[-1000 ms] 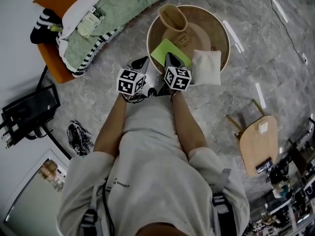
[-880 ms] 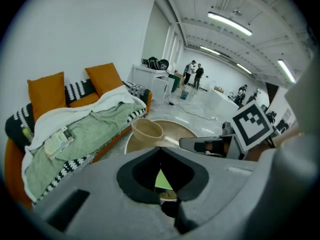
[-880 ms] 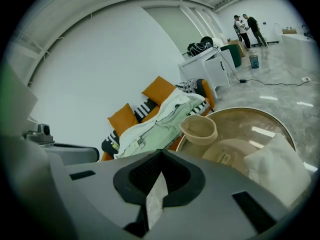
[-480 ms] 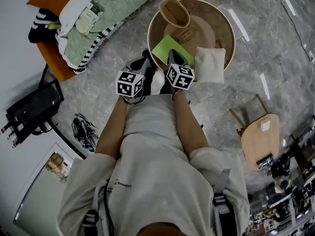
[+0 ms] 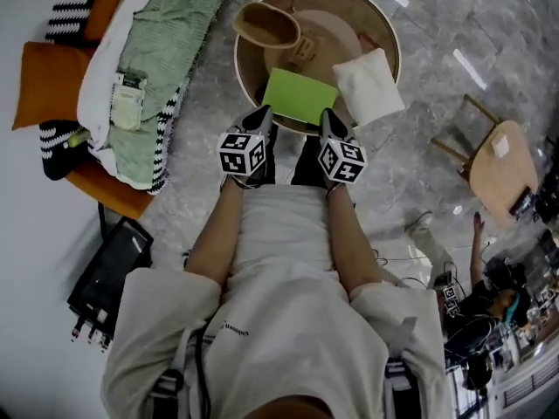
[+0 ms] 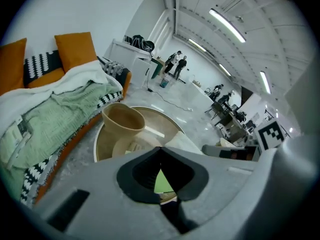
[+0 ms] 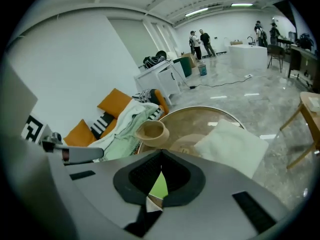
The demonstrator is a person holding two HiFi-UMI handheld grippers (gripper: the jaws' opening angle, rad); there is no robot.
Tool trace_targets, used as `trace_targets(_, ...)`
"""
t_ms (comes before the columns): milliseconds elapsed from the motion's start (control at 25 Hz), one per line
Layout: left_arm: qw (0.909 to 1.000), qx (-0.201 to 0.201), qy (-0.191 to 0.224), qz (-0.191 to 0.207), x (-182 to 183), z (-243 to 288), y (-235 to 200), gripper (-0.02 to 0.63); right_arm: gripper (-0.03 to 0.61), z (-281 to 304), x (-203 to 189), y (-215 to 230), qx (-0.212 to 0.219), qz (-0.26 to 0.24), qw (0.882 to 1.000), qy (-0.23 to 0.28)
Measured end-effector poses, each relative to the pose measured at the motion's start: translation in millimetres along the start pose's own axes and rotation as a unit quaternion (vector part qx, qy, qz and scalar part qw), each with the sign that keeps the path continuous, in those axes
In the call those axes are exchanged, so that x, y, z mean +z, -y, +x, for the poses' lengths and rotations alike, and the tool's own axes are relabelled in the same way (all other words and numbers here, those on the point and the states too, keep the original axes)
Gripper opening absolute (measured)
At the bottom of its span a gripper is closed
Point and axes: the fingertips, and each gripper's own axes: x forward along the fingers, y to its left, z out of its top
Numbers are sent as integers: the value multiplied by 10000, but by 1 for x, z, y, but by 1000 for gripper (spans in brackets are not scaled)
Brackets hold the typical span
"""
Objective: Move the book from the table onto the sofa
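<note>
A green book [image 5: 300,97] lies flat on the near half of the round wooden table [image 5: 247,70]. My left gripper [image 5: 261,117] is shut and empty, its tips at the table's near rim by the book's near left corner. My right gripper [image 5: 329,121] is shut and empty too, just off the book's near right corner. In the left gripper view the closed jaws of the left gripper [image 6: 160,150] cover most of the book [image 6: 161,183]. The right gripper view shows the right gripper [image 7: 161,157] likewise, with a sliver of book [image 7: 160,186] below the tips. The sofa [image 5: 162,77] with a green blanket lies to the left.
On the table stand a tan pot [image 5: 266,24] at the back and a white cushion [image 5: 368,85] right of the book. Orange cushions [image 5: 44,81] lie on the sofa. A wooden stool [image 5: 498,160] is at the right, a black case [image 5: 109,273] on the floor at the left.
Both grippers have sunk and spread apart, from above the book to either side of its near edge. Both stayed shut. The head view has swung, so table and sofa sit differently.
</note>
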Motion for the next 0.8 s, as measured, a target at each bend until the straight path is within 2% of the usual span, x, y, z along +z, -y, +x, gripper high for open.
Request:
trace_targets(160, 9982, -254, -214, 490, -8, 26, -28, 9, 6, -4, -41, 36, -550, -280, 9979, -208)
trace_targets(240, 9957, -301, -398, 782, -13, 42, -49, 9, 6, -1, -60, 61, -801, -264, 9956, -400)
trace_targets(320, 9940, -313, -533, 901, -17, 55, -70, 9, 6, 5, -71, 79, -933, -268, 9938, -542)
trace_targets(440, 9913, -330, -780, 1013, -32, 74, -94, 9, 6, 23, -88, 91, -938, -156, 9930, -698)
trace_targets(560, 9903, -282, -1019, 904, -52, 90, -110, 9, 6, 44, -108, 84, -862, 10, 9930, -806)
trace_targets(800, 9888, -378, -1201, 805, -80, 125, -109, 9, 8, 77, -130, 79, -937, 671, 9911, -664)
